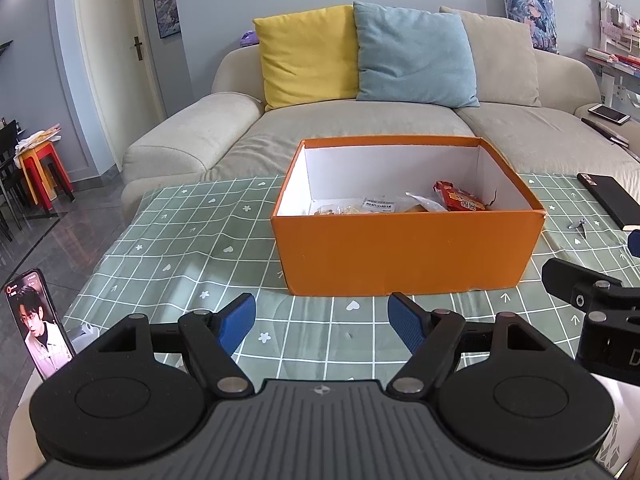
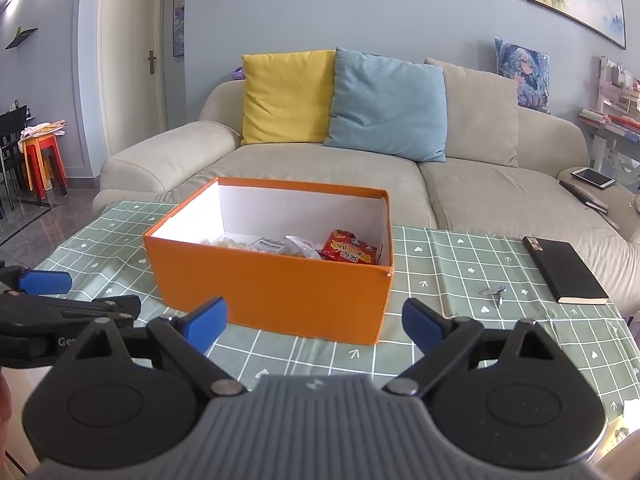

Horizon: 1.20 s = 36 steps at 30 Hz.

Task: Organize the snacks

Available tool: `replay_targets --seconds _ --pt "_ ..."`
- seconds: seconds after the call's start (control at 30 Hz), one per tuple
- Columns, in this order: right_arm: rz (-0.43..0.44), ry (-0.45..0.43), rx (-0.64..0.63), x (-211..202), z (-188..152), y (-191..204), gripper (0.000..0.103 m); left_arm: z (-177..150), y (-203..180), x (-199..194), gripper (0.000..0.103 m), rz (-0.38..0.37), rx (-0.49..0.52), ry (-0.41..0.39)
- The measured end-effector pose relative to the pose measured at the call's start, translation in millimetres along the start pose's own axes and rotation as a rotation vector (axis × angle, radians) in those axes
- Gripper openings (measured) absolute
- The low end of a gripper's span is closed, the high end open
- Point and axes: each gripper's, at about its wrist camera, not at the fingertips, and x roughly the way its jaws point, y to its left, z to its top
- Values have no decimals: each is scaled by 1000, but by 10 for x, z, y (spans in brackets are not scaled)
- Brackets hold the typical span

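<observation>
Because both are wide open and hold nothing, the left gripper (image 1: 322,322) and right gripper (image 2: 314,326) wait by the orange box (image 1: 404,252), where the snacks (image 2: 312,246) sit, before the sofa (image 1: 360,128).

Both wrist views sit low over the table, side by side, facing the orange box (image 1: 404,252) and sofa (image 2: 500,184) beyond.

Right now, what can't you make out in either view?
- Box floor, both views: near wall hides it, so the snack count is unclear.
- Red packet print: too small to read.
- Small metal thing beside the black book: too small to name.
- Phone, left view: its foot is behind the left gripper.
</observation>
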Motion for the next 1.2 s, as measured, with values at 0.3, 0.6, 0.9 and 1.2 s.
replay_targets --seconds 0.3,0.6,0.9,1.2 --pt "-3 -13 6 -9 4 -18 92 10 -15 -27 88 7 11 -16" --pt "0 -17 10 -5 5 -41 92 28 -21 -42 88 -3 16 -23" --pt "-5 -16 17 7 13 -64 92 40 -20 -63 88 -22 22 -38" --pt "-8 -21 23 -3 10 -80 92 67 -22 -82 88 -17 23 -53"
